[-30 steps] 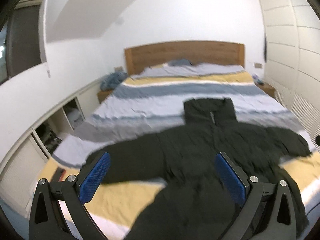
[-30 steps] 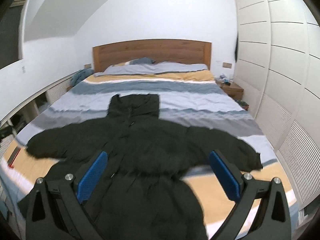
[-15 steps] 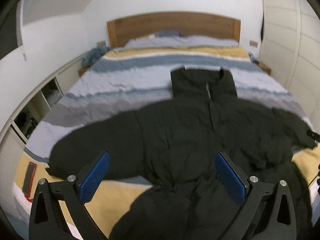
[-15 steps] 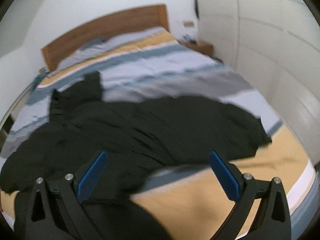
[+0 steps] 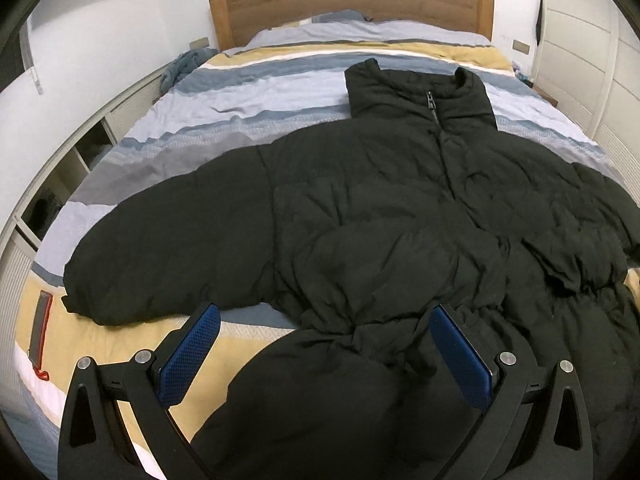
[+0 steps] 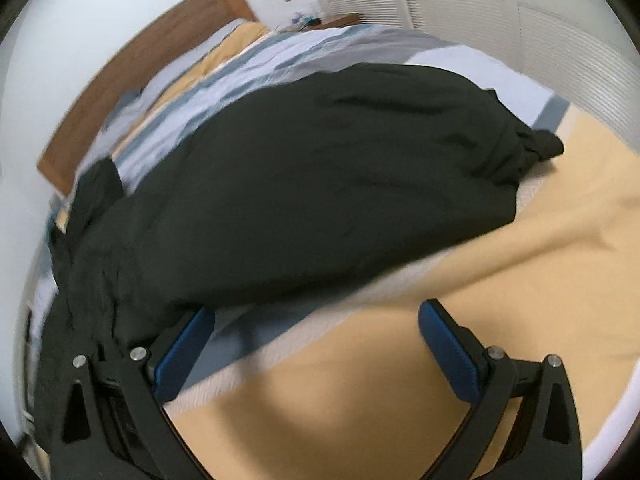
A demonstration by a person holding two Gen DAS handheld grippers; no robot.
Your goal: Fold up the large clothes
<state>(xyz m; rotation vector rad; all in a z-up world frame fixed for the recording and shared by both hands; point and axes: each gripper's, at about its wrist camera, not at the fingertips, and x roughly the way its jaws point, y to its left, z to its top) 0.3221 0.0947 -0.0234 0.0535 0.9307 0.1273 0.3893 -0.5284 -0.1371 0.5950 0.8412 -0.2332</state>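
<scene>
A large black quilted puffer jacket [image 5: 372, 216] lies spread face-up on a bed with a blue, grey and yellow striped cover [image 5: 256, 92], collar pointing away toward the wooden headboard [image 5: 352, 0] and both sleeves thrown out sideways, so its long axis across the sleeves runs crosswise to both grippers. The left gripper [image 5: 324, 356] hovers above the gathered waist of the jacket with its blue-padded fingers [image 5: 188, 356] spread wide and nothing between them; the jacket's body lies straight ahead and below, and the sleeve on that side stretches off to its left-front. The right gripper [image 6: 316, 344] is likewise wide open and empty, tilted over bare yellow cover, with the other black sleeve [image 6: 320, 168] ahead of it, lying slantwise from near its left finger out to a bunched cuff [image 6: 540, 148] far ahead and to the right. That sleeve looks the closer target for the right gripper, probably by reaching forward-right to the cuff and carrying it back across the chest, while the left gripper sits nearer the hem.
</scene>
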